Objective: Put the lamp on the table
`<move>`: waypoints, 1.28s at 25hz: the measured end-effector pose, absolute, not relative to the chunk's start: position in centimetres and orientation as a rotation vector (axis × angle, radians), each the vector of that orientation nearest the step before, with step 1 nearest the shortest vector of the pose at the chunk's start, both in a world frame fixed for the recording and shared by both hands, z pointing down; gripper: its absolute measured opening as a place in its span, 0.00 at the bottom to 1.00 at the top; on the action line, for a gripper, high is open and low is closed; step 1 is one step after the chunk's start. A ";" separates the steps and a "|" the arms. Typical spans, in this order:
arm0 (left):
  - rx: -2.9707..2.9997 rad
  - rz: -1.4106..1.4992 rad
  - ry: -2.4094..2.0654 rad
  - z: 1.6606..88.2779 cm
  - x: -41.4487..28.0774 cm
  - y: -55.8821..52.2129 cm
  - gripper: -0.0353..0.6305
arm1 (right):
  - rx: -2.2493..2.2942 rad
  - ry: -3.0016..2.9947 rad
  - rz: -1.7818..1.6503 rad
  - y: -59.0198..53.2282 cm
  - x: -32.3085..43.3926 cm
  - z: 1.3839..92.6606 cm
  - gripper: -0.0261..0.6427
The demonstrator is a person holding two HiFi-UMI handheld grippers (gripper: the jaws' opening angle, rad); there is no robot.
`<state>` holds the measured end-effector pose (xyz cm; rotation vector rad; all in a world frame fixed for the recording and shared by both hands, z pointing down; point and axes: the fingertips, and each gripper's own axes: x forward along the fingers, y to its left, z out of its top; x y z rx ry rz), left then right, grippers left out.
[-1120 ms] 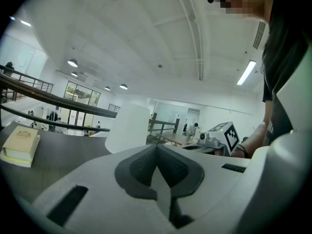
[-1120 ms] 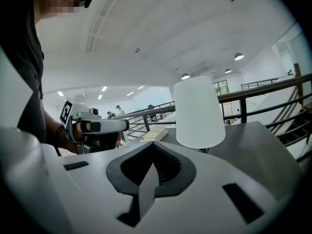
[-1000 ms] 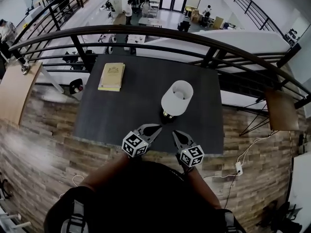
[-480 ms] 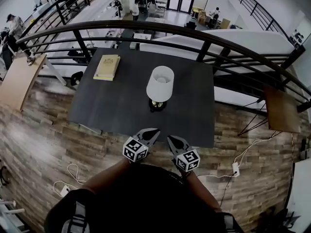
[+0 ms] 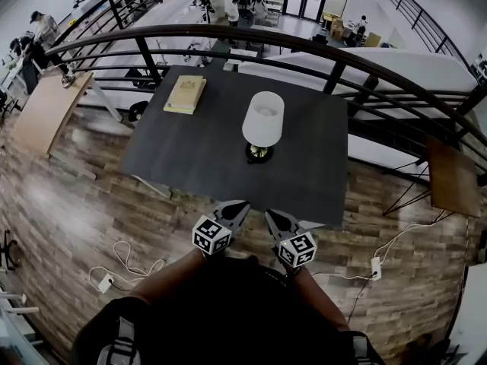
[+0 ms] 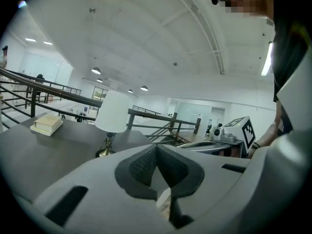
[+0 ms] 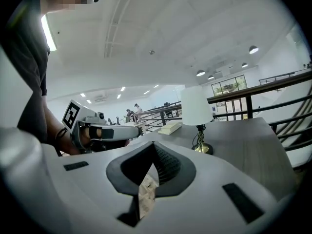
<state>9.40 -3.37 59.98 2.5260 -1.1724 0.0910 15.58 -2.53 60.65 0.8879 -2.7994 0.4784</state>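
The lamp (image 5: 262, 119) is standing upright on the dark table (image 5: 190, 154), a little right of its middle and nearer the far side than the near one. Beyond it the black railing (image 5: 304, 46) is curving along the table's far edge, and past the railing a lower floor is showing, with desks and people too small to make out.

A pale book (image 5: 186, 94) is lying flat near the table's far left corner, well apart from the lamp. A bare stretch of tabletop is lying between the lamp and me. Wood-plank floor (image 5: 68, 204) is running under the table, with white cables (image 5: 122, 265) trailing on it at my left and a power strip (image 5: 374, 265) at my right. A tan board (image 5: 46, 109) is lying to the left of the table and a brown one (image 5: 453, 177) to the right.

I am holding my left gripper (image 5: 239, 205) and my right gripper (image 5: 272, 217) side by side at the table's near edge, both pointing toward the lamp and apart from it. Both are closed with the jaws together, nothing between them.

The lamp is showing a white shade, narrower at the top. Below it a thin dark stem with a cord winding around it is rising from a round brass-coloured base on a dark foot.
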 end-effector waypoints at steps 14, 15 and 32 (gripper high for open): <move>2.647 0.048 -1.092 57.0 0.0 3.1 0.07 | 1.052 -2.778 0.448 4.1 6.3 58.3 0.06; 2.655 0.049 -1.082 56.9 -0.9 3.8 0.07 | 1.069 -2.772 0.448 4.7 5.4 58.2 0.06; 2.761 0.070 -0.914 56.6 -9.9 14.9 0.07 | 1.233 -2.748 0.424 16.4 -4.4 58.0 0.06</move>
